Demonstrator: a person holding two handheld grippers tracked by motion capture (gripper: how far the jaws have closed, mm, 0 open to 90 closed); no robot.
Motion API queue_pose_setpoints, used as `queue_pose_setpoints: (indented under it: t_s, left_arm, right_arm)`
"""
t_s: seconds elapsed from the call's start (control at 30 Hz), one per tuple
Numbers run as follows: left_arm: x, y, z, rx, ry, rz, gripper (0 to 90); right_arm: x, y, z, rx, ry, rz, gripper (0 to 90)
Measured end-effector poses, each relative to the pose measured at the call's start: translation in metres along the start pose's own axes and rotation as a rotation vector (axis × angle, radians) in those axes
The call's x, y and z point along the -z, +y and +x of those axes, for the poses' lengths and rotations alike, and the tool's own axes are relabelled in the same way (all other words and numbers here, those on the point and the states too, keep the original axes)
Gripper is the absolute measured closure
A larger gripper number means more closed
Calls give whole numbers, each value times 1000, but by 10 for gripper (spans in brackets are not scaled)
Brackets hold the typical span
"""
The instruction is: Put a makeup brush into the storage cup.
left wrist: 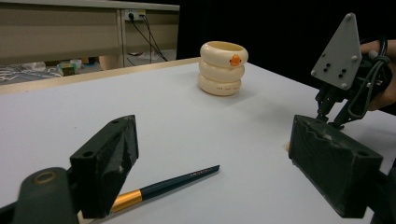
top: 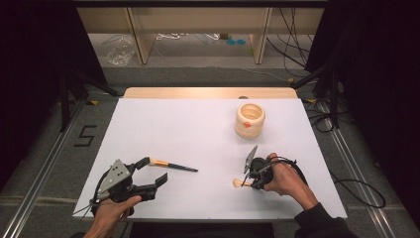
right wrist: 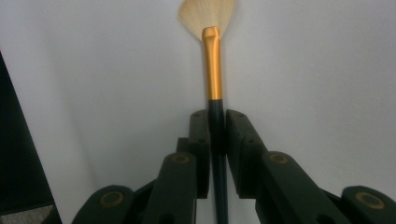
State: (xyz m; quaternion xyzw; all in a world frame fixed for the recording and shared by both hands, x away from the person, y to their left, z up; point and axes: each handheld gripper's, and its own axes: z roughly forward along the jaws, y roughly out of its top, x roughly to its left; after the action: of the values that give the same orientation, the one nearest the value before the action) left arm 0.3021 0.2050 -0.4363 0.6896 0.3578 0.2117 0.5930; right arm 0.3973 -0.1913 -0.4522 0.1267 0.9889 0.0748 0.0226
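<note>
- The left gripper [top: 157,171] sits low at the near left of the white tabletop [top: 198,129], held by the person's left hand [top: 111,210]; its fingers [left wrist: 105,163] are spread wide and hold nothing.
- A thin brush [left wrist: 163,187] with a dark handle and gold ferrule lies flat on the tabletop between those spread fingers, its ferrule end just beside the left finger and its handle tip pointing away past them; whether it touches that finger I cannot tell.
- The right gripper [top: 250,182], in the person's right hand [top: 285,178], is at the near right, well apart from the left one.
- Its fingers [right wrist: 201,140] are pressed onto the dark handle of a fan brush [right wrist: 212,65], pinching it just below the gold ferrule.
- The pale fanned bristles stick out beyond the fingertips, low over the tabletop.
- Farther off, well beyond both pairs of fingers, a cream ribbed holder [top: 250,120] with a small orange mark stands upright.
</note>
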Motion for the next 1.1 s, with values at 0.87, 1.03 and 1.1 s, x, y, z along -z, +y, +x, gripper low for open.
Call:
queue_pose_setpoints:
  t_s: [0.87, 1.03, 1.1]
  left_arm:
    - [1, 0, 0, -3, 0, -5, 158]
    - [1, 0, 0, -2, 1, -7, 158]
    - [1, 0, 0, -1, 1, -8, 158]
  right_arm:
    - [4, 9, 7, 9, -35, 42, 847]
    - [8, 7, 6, -1, -46, 13, 847]
    - [10, 7, 6, -9, -40, 6, 847]
